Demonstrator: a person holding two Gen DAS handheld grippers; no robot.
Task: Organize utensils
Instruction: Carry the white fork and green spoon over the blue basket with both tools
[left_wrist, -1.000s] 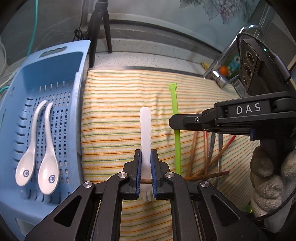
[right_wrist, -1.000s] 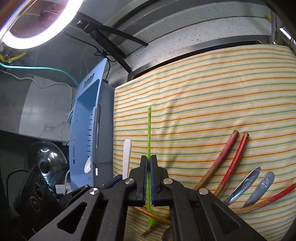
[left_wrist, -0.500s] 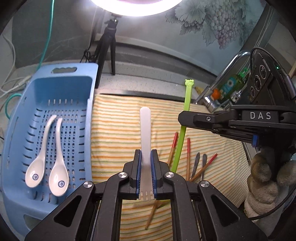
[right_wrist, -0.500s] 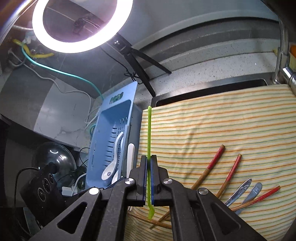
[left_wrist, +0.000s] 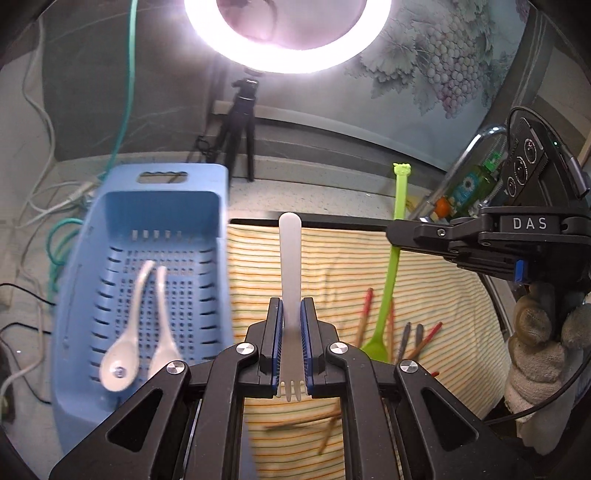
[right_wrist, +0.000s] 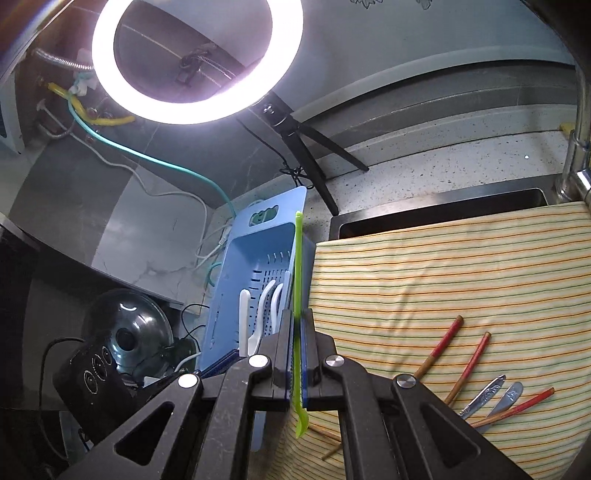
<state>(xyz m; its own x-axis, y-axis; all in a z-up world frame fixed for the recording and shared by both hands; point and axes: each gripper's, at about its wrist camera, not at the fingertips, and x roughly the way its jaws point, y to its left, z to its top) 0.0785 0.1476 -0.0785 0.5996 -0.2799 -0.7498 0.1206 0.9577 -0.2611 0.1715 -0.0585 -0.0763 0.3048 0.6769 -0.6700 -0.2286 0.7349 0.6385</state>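
Kitchen bench under a ring light (left_wrist: 291, 33): striped cloth (right_wrist: 461, 273) bearing red-tipped chopsticks (right_wrist: 437, 352) and metal cutlery (right_wrist: 487, 391); blue slotted basket (left_wrist: 122, 236) to its left, two white ceramic spoons (left_wrist: 129, 328) inside. Left gripper (left_wrist: 291, 343), jaws clamped on a white plastic fork (left_wrist: 290, 258), held above the cloth beside the basket; right gripper (right_wrist: 296, 349), jaws clamped on a green plastic utensil (right_wrist: 297, 266), likewise aloft. Step judged: transfer of both pieces to the basket; next calls for lowering each over the basket floor, alongside the spoons, before release.
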